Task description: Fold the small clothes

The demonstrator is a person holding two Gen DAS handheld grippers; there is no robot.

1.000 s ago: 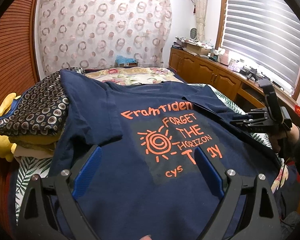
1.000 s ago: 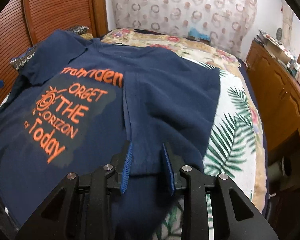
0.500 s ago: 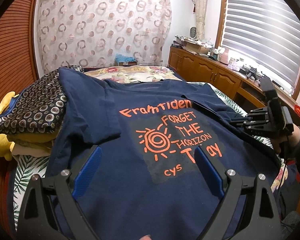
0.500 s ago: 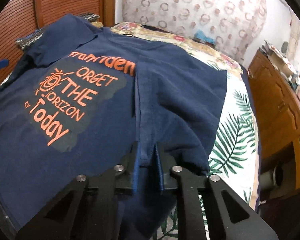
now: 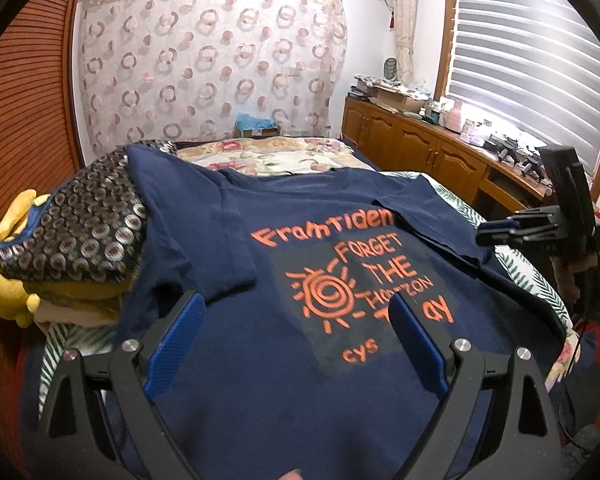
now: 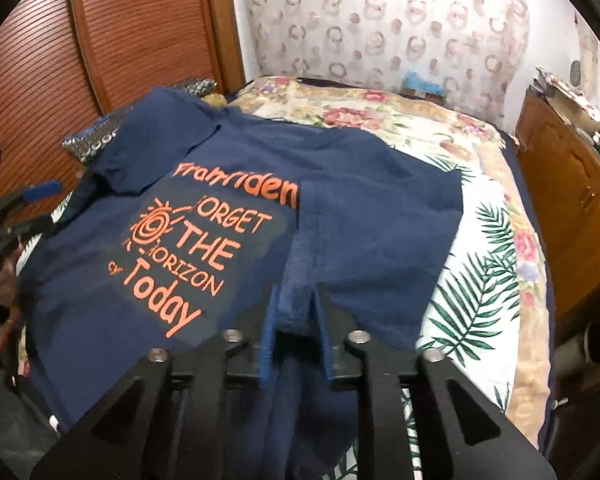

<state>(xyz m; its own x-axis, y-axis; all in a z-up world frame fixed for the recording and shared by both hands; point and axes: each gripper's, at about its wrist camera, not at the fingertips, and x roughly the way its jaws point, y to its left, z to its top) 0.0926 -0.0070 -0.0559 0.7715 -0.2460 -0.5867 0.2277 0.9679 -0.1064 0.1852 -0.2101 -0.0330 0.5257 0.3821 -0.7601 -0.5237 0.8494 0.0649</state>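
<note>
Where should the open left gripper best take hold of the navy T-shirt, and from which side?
Probably the T-shirt by its left side edge, coming from the left: that edge lies free beside the clothes pile, mirroring the right gripper.

Matt navy cloth T-shirt (image 5: pixel 228 360) (rubbery orange print); glossy wood cabinets (image 5: pixel 412 152)

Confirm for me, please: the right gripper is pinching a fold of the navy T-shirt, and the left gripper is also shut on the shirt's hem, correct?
Not quite. The right gripper is indeed shut on a fold of the navy T-shirt, but the left gripper is open, its jaws spread wide above the shirt and holding nothing, as the left wrist view shows.
</note>
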